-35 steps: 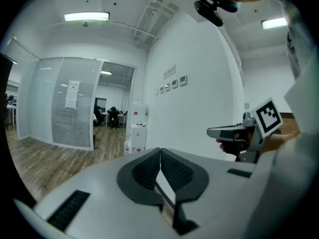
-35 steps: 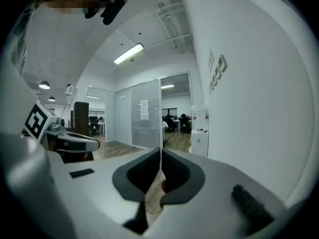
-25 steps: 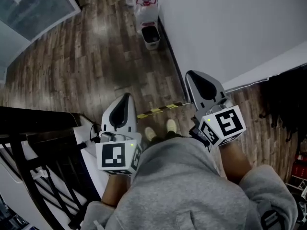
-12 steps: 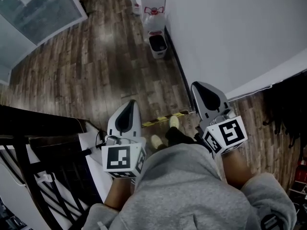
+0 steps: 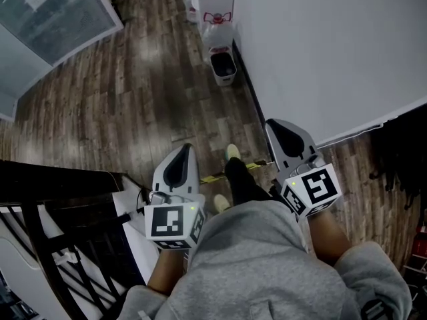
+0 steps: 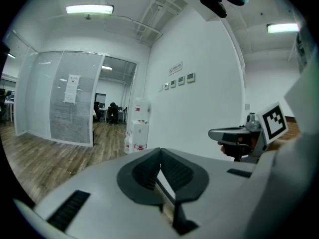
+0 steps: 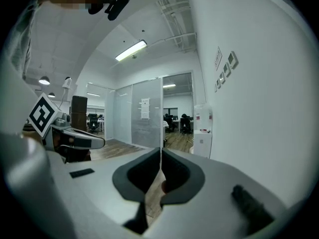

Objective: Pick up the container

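Wood-plank floor (image 5: 133,99) in dark brown runs below the person, who looks steeply down past a grey sweatshirt (image 5: 253,265) at two pale shoes (image 5: 232,152), one set ahead of the other. One strip of yellow-and-black tape (image 5: 212,177) lies on the floor between the two tools.

One small pale open-topped container (image 5: 223,67) with a dark inside stands on the floor against the foot of the white wall (image 5: 320,45), well ahead of both tools and touched by neither. Just behind it along the same wall sits one clear water jug with red markings (image 5: 217,25).

The left tongs (image 6: 160,153) are clenched: their two dark ribbed pads meet along a single seam with nothing between them. The right tongs (image 7: 161,153) are clenched in the same way and are likewise empty. Both point forward and slightly down, held at either side of the person's body. Each tool carries one white cube with black square markers, two in all, the left cube (image 5: 172,224) and the right cube (image 5: 313,189).

One frosted glass partition (image 5: 47,12) stands at the floor's far left edge, with a sheet of paper fixed to it. One black railing (image 5: 60,245) crosses the near left corner.
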A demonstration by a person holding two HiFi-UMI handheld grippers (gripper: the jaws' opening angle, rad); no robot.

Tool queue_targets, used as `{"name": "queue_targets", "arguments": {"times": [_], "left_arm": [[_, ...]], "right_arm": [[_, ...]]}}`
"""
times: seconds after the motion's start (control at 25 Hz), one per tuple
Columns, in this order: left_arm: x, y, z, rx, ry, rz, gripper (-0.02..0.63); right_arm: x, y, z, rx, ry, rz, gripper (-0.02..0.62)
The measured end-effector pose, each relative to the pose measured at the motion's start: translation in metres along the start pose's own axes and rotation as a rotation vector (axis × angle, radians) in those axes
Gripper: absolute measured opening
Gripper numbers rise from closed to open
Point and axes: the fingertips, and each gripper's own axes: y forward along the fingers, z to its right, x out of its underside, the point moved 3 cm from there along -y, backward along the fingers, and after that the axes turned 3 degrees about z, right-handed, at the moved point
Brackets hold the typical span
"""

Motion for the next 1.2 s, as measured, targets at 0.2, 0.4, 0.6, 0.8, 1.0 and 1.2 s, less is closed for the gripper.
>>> {"name": "queue_targets", "arguments": {"times": [0.2,0.4,0.6,0.8,1.0,1.2], "left_arm": [[-0.008,0.038,-0.018,-0.008,-0.007,-0.006,0.015],[-0.022,0.089,-0.033,0.003,-0.001,-0.017,0.015],[-0.039,0.151,-0.044,0.01,-0.004,-0.032,0.015],[-0.053,0.202,-0.052,0.011,0.004,-0.051,0.015],[-0.062,0.236,-0.06,0.002,0.01,-0.063,0.015],[-0.071,0.261,-0.067,-0.006,0.009,-0.065,0.015]], "right_arm": [[-0.004,0.039,0.018,-0.009,-0.049,0.0,0.028],[-0.005,0.082,0.047,0.0,-0.061,-0.012,0.028],[-0.009,0.13,0.088,-0.004,-0.05,-0.022,0.028],[-0.016,0.171,0.122,-0.007,-0.045,-0.028,0.028],[-0.02,0.197,0.145,-0.01,-0.034,-0.03,0.028],[-0.023,0.215,0.16,-0.021,-0.025,-0.031,0.028]]}}
